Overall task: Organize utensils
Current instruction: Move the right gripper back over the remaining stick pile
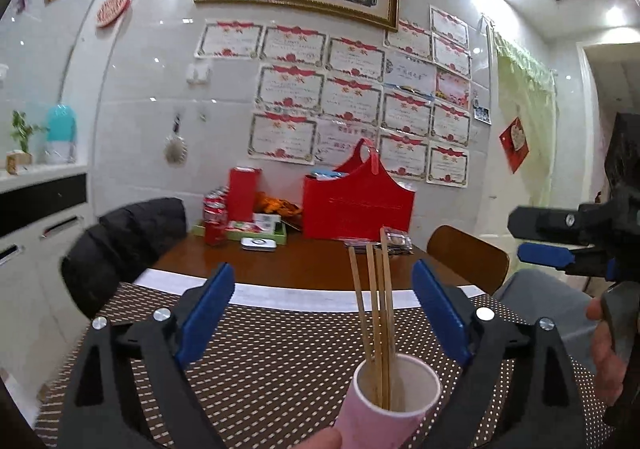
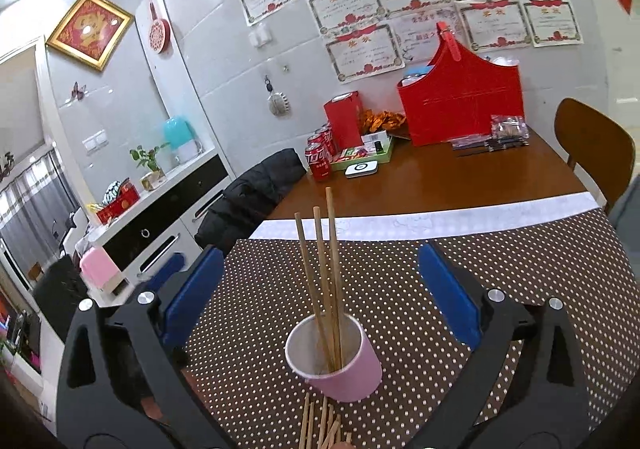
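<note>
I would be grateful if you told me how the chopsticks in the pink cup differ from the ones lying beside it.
The chopsticks in the cup stand nearly upright, leaning on the pink cup; the loose chopsticks lie flat on the dotted placemat. The standing ones show almost full length; the loose ones are cut off by the frame edge. Both sets look like plain light wood.

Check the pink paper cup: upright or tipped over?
Upright. The pink paper cup stands on the dotted placemat, mouth up, with three chopsticks standing inside; more lie loose beside it.
</note>
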